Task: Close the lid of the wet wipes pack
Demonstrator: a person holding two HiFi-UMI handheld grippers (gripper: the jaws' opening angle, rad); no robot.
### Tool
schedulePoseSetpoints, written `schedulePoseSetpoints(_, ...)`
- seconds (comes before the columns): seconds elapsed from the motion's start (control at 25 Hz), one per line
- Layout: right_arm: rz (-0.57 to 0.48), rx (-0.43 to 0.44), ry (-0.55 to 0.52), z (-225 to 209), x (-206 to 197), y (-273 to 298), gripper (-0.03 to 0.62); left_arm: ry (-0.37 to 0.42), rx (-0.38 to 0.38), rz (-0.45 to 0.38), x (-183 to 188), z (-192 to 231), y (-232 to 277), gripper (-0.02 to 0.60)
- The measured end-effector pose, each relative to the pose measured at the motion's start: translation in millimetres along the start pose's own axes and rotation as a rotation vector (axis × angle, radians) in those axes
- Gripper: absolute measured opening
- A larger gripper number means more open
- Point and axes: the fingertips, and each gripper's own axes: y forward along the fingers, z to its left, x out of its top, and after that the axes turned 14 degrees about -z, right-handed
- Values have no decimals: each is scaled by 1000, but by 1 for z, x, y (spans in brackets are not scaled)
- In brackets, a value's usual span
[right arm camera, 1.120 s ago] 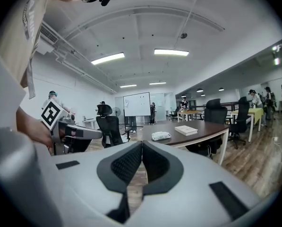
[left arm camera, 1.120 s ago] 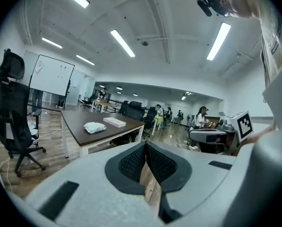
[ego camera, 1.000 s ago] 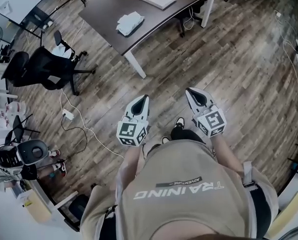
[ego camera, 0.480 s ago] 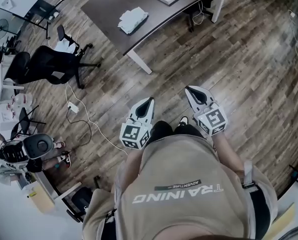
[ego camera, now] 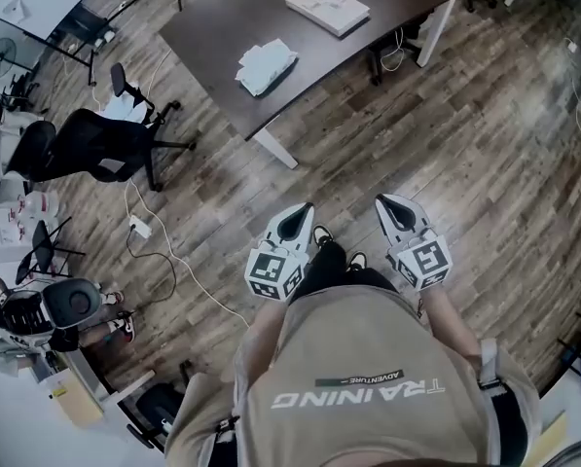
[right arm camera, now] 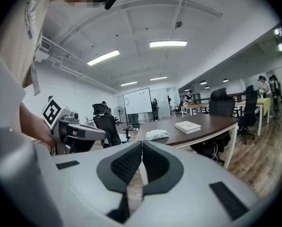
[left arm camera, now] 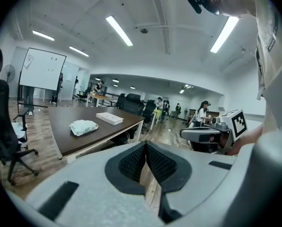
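Head view: a wood floor (ego camera: 485,144) lies below both grippers. The dark bench (ego camera: 212,27) stands ahead of them, well apart. A black chair (ego camera: 90,144) stands far to the left of the left gripper (ego camera: 300,217). That gripper and the right gripper (ego camera: 392,210) sit side by side, not touching, just in front of the person's torso. On each gripper the jaws are pressed together with nothing between them. A white book (ego camera: 327,6) lies on the bench, ahead of both grippers. The pack (ego camera: 267,66) lies on the bench ahead of the left gripper, nearer than the book and apart from it. Its lid is too small to make out.
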Motion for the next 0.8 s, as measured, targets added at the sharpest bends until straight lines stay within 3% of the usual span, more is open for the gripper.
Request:
schedulePoseSetpoints(0.2,25,-28,-19,-15,13,33,14,-29,-47,-15,13,28,30,11)
schedulePoseSetpoints(0.44,33,-25,-53,-11,20,93,15,-102,-44,-51,33,90,49,11)
schedulePoseSetpoints(0.8,32,-39,-71,-19,25,167,15,-106,-38,-64,45,159,81,11)
